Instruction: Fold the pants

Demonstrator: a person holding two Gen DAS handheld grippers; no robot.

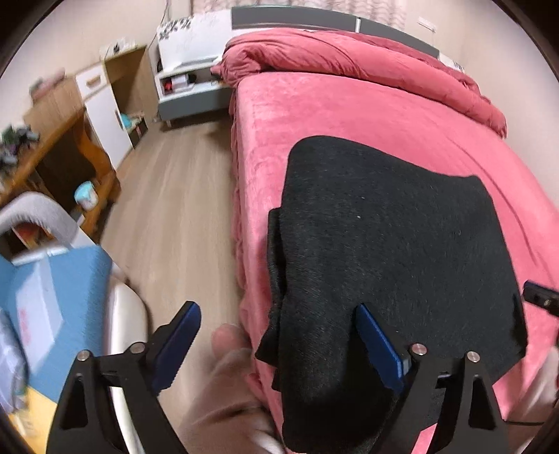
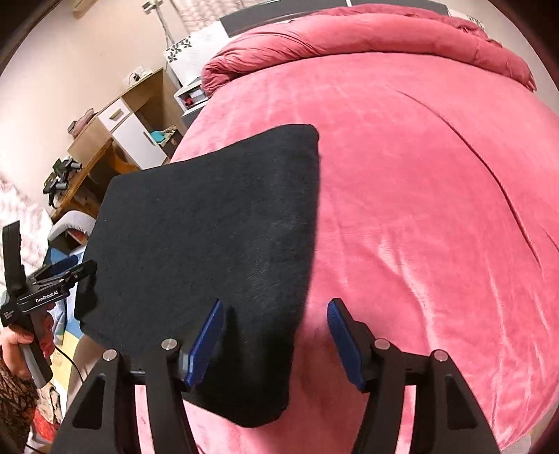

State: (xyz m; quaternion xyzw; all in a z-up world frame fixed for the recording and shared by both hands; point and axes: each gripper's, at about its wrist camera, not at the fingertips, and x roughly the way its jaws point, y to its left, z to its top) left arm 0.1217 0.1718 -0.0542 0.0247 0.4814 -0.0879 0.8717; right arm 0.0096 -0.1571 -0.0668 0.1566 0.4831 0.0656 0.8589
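Up close, a folded rectangle of black knit pants (image 1: 384, 244) lies flat on a bed covered with a pink plush blanket (image 1: 367, 111), near the bed's edge closest to the viewer. From the left wrist view, the left tongs (image 1: 276, 335), black arms with blue ribbed pads, stand wide open with nothing between them; the right pad hovers over the near edge of the pants at about 5 o'clock of the fabric, and the left pad hangs over the pale wood floor (image 1: 174, 209) beside the bed. Layered fabric edges show along the pants' left side, at 9 o'clock. From the right wrist view, the right tongs (image 2: 276, 335) are likewise spread wide and hold nothing; their left pad sits over the pants' near right corner, their right pad over bare blanket. In that view the pants (image 2: 209, 251) fill the left half of the picture, and the pink blanket (image 2: 436, 209) stretches away toward 12 o'clock, where a bunched pink duvet (image 2: 367, 31) lies across the head of the bed. At 9 o'clock in the right view, a hand (image 2: 17, 345) grips the handle of the other device. A wooden worktop (image 1: 45, 146) and a white cabinet (image 1: 104, 115) stand against the wall at 10 o'clock.
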